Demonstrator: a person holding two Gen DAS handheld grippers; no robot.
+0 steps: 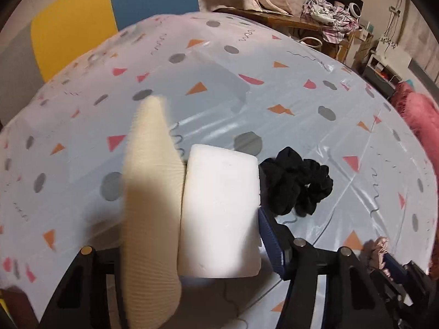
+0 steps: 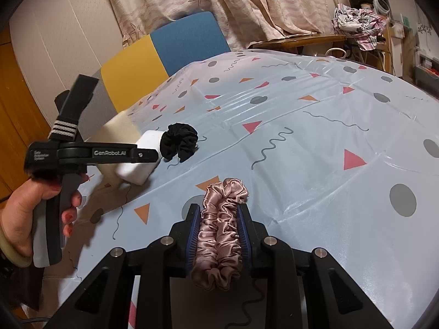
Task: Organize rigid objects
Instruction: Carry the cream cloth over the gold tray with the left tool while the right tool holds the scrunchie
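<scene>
The right tool [image 2: 218, 235] is clenched on a pink satin scrunchie [image 2: 219, 238] above the patterned surface [image 2: 315, 142]. The left tool [image 1: 219, 213] stands released around a white block [image 1: 219, 213]; a black scrunchie [image 2: 179, 142] lies just beside it, a cream object [image 1: 149, 205] on the block's other side

patterned tablecloth [image 2: 315, 142], blue-yellow chair [image 2: 164, 52], curtains [image 2: 219, 0], clothes pile [image 2: 356, 24].

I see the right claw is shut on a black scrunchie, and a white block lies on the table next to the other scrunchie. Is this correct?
Not quite: the colour is wrong. The right claw is shut on a pink satin scrunchie, as the right wrist view shows. The black scrunchie lies free on the table, and the white block lies next to it.
</scene>
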